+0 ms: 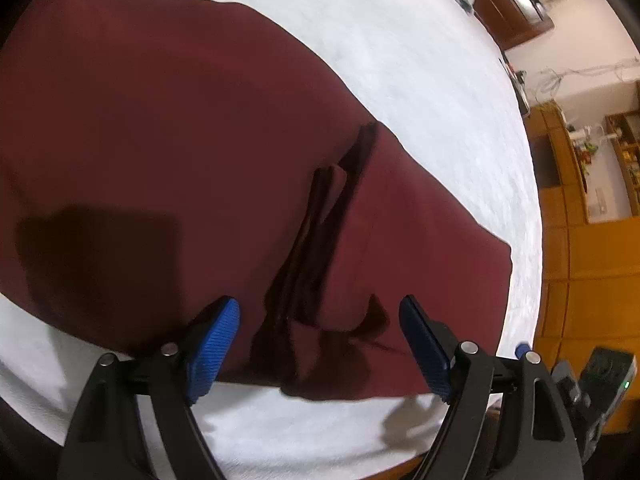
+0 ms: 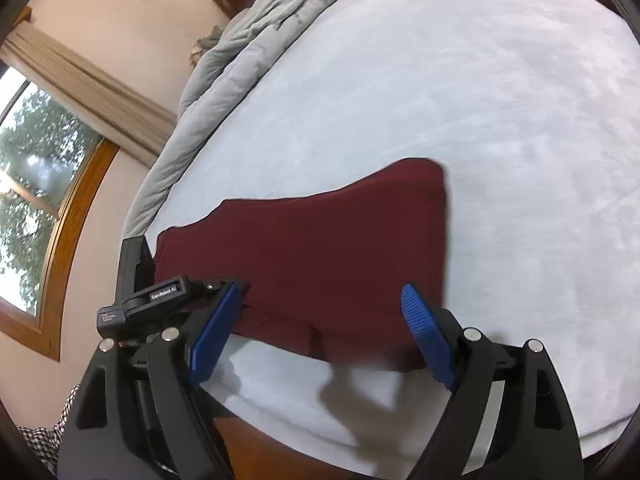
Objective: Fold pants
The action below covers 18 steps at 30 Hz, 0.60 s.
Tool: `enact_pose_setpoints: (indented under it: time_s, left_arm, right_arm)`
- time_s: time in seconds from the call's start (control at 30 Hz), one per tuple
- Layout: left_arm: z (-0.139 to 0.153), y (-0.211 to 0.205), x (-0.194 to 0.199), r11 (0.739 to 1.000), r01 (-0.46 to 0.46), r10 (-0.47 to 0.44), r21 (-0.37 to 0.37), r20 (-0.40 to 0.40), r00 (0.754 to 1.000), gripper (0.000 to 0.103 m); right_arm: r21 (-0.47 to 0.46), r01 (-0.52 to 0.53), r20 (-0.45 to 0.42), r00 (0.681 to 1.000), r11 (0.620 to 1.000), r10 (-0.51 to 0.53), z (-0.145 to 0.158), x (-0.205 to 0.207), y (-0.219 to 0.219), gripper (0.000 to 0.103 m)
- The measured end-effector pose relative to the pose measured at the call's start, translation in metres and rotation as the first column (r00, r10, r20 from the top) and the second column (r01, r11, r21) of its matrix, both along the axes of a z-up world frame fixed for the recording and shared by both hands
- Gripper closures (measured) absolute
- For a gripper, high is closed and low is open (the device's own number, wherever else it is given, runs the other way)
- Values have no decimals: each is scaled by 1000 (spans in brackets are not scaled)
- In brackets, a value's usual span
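Observation:
Dark red pants (image 1: 160,140) lie spread flat on the white bed sheet (image 1: 420,60). A deep crease with bunched folds (image 1: 320,240) runs down to their near edge. My left gripper (image 1: 320,316) is open over that near edge, its blue pads either side of the bunched cloth and not pressing it. In the right wrist view the pants (image 2: 320,248) end in a squared corner toward the far right. My right gripper (image 2: 320,300) is open too, above the near hem, with nothing pinched. The black housing of the left tool (image 2: 140,296) shows just left of it.
A rumpled grey duvet (image 2: 256,52) is pushed to the far side of the bed. A window with a wooden frame (image 2: 60,200) lies beyond the bed on the left. Wooden cabinets (image 1: 580,260) stand off the bed's right side. The wooden bed edge (image 2: 280,440) runs below the sheet.

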<state>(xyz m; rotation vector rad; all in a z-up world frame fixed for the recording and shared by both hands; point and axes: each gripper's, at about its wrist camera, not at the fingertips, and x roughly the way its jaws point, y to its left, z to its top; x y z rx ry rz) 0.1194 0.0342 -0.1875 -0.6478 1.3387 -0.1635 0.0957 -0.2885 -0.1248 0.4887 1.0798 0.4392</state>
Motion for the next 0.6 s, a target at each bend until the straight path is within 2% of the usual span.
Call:
enact_pose_setpoints:
  time_s: [0.03, 0.07, 0.1, 0.2, 0.27, 0.33, 0.4, 0.43, 0.5, 0.6]
  left_arm:
    - [1, -1, 1, 1000, -9, 9, -2, 5, 1000, 28]
    - [2, -2, 1, 1000, -9, 9, -11, 10, 1000, 55]
    - [1, -5, 2, 1000, 5, -5, -20, 4, 1000, 66]
    - [3, -10, 0, 1000, 5, -5, -16, 14, 1000, 78]
    - [14, -8, -4, 999, -4, 6, -34, 54, 999, 83]
    - [31, 0, -8, 999, -4, 9, -46, 120, 993, 84]
    - [37, 13, -12, 1000, -8, 4, 28, 149, 989, 84]
    - [34, 20, -13, 997, -12, 0, 80, 148, 989, 84]
    - [17, 31, -14, 992, -18, 4, 127, 110, 994, 84]
    - [-1, 37, -18, 997, -34, 28, 70, 94, 995, 81]
  right_arm:
    - [-5, 8, 0, 1000, 1000, -8, -1, -1, -4, 21]
    - [-11, 16, -1, 1000, 1000, -16, -4, -5, -12, 20]
    - [-13, 25, -2, 1000, 1000, -25, -6, -5, -15, 20]
    - [-4, 44, -13, 999, 999, -44, -13, -7, -18, 20]
    - [0, 59, -21, 998, 998, -59, -15, -7, -21, 20]
    - [-3, 75, -34, 997, 997, -75, -18, -6, -27, 21]
    - [-3, 85, -45, 995, 996, -85, -20, -5, -35, 20]
    - [1, 87, -51, 995, 996, -87, -21, -4, -37, 20]
    - [46, 77, -90, 993, 996, -73, -30, 1, -38, 20]
    - [78, 50, -172, 984, 996, -36, -51, 10, -27, 20]
